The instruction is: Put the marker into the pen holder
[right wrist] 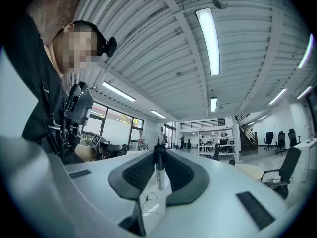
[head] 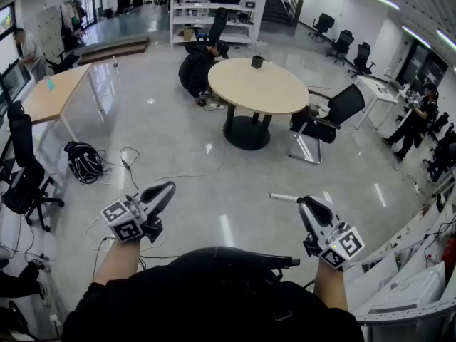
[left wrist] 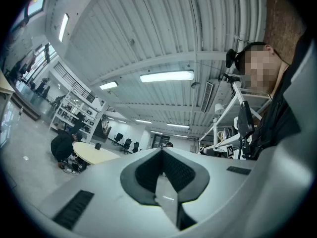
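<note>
My right gripper (head: pixel 305 201) is held at waist height, shut on a white marker (head: pixel 283 197) that sticks out to the left of its jaws. In the right gripper view the marker (right wrist: pixel 159 171) stands upright between the pads, black cap on top. My left gripper (head: pixel 167 188) is level with it on the left, with its jaws together and nothing in them (left wrist: pixel 161 152). The pen holder (head: pixel 257 61), a small black cup, stands on a round beige table (head: pixel 249 87) several steps ahead across the floor. The left gripper view shows it small and far off (left wrist: pixel 98 146).
A person in black (head: pixel 196 66) crouches at the round table's far left side. A black office chair (head: pixel 331 116) stands to its right. Cables (head: pixel 128 159) and a dark bag (head: pixel 84 162) lie on the floor at left. White desks (head: pixel 406 283) line the right edge.
</note>
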### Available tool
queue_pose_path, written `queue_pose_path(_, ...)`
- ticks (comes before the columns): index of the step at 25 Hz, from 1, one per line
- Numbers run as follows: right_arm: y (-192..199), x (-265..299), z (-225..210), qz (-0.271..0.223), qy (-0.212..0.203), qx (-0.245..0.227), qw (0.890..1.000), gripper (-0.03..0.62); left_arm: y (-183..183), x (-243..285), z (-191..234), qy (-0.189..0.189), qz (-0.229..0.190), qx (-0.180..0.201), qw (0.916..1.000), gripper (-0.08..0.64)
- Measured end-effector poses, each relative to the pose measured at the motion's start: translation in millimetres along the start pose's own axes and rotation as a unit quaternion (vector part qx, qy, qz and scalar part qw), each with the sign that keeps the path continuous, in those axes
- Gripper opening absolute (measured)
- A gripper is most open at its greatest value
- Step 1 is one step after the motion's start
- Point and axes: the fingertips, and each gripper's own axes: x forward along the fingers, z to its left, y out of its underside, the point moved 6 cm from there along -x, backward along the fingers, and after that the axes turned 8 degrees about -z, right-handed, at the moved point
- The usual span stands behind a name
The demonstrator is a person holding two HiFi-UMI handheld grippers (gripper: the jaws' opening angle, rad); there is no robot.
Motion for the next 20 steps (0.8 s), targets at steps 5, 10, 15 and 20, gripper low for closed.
queue_pose_path(5,-4.1,6.0,4.4,0.002,-0.004,-0.006,1.0,0.077,-3.9,-2.7,0.7,0.004,-0.009,-0.002,1.0,-0.004)
queue_pose_path(10,-3.9,3.6,2.2,0.005,0.0,-0.006,1.0,0.077,0.1,-2.3,-0.6,0.006,-0.01,-0.004,0.9999,-0.004)
queue_pose_path(15,0.5,12.6,6.0,0.016,-0.001,-0.003,1.0,0.077,-0.1,-9.7,2.1,0.004,-0.009,-0.004,0.9999,-0.005)
queue_pose_path(20,3.6,26.6,11.6,0.023,-0.009,-0.004,1.0,0.077,-2.5,-17.5,9.8,-0.001,-0.015,-0.009,0.9998,-0.004)
